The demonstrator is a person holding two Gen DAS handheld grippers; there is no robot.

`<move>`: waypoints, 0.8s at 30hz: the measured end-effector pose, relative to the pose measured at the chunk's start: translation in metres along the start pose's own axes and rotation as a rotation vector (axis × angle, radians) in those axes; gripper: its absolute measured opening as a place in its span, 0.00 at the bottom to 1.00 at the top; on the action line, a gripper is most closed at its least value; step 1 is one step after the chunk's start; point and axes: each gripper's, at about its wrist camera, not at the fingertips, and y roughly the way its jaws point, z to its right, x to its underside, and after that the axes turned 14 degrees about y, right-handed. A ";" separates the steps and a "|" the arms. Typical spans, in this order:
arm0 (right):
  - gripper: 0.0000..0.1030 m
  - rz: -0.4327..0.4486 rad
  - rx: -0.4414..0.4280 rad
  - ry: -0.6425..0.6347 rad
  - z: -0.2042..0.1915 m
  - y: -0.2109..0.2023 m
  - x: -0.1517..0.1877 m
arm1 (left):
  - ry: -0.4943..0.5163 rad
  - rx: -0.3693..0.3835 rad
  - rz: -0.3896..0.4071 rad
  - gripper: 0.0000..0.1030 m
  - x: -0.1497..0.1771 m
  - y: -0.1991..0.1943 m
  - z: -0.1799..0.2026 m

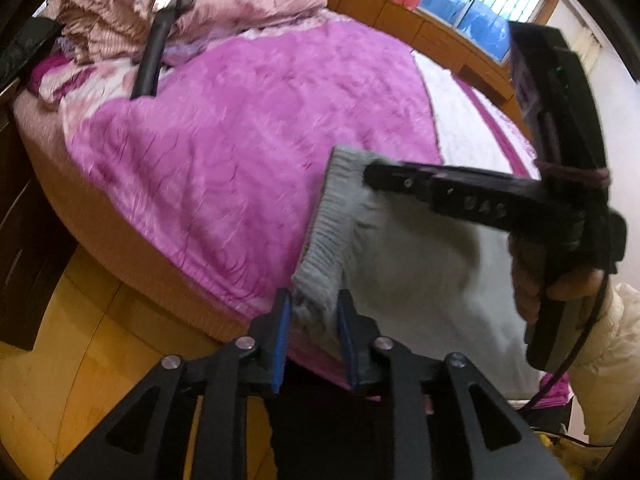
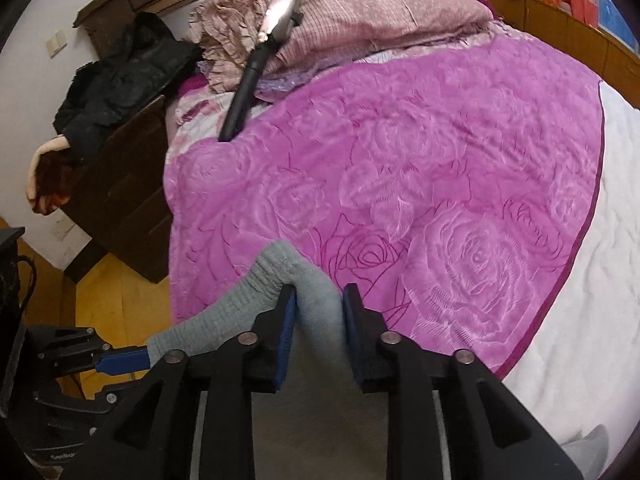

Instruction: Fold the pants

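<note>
Pale grey pants (image 1: 420,272) with a ribbed grey waistband (image 1: 336,200) hang over the near edge of a bed. My left gripper (image 1: 314,300) is shut on one end of the waistband, the fabric filling the gap between its blue pads. My right gripper (image 2: 320,292) pinches the other end of the waistband (image 2: 260,280), which humps up between the two grippers. In the left wrist view the right gripper (image 1: 370,176) reaches in from the right onto the waistband's far corner, held by a hand (image 1: 560,284). The left gripper (image 2: 120,360) shows low at the left of the right wrist view.
A pink rose-patterned blanket (image 2: 400,160) covers the bed, with a white sheet (image 2: 608,240) to the right. A phone on a black stick (image 2: 256,64) lies by the pillows (image 2: 360,12). A dark nightstand (image 2: 120,184) holding a black garment stands left, over wooden floor (image 1: 80,340).
</note>
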 end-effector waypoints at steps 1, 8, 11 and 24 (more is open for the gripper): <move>0.18 0.002 -0.012 0.014 0.002 -0.001 0.000 | -0.001 -0.003 -0.010 0.32 0.000 0.003 -0.003; 0.23 0.129 -0.095 0.160 0.035 -0.065 -0.002 | 0.002 -0.014 -0.008 0.37 0.003 -0.010 -0.007; 0.23 0.140 -0.091 0.211 0.055 -0.087 0.005 | 0.024 -0.036 -0.002 0.37 0.000 -0.022 0.000; 0.23 0.217 0.025 0.473 0.164 -0.151 0.088 | 0.109 -0.012 0.094 0.28 -0.036 -0.031 0.037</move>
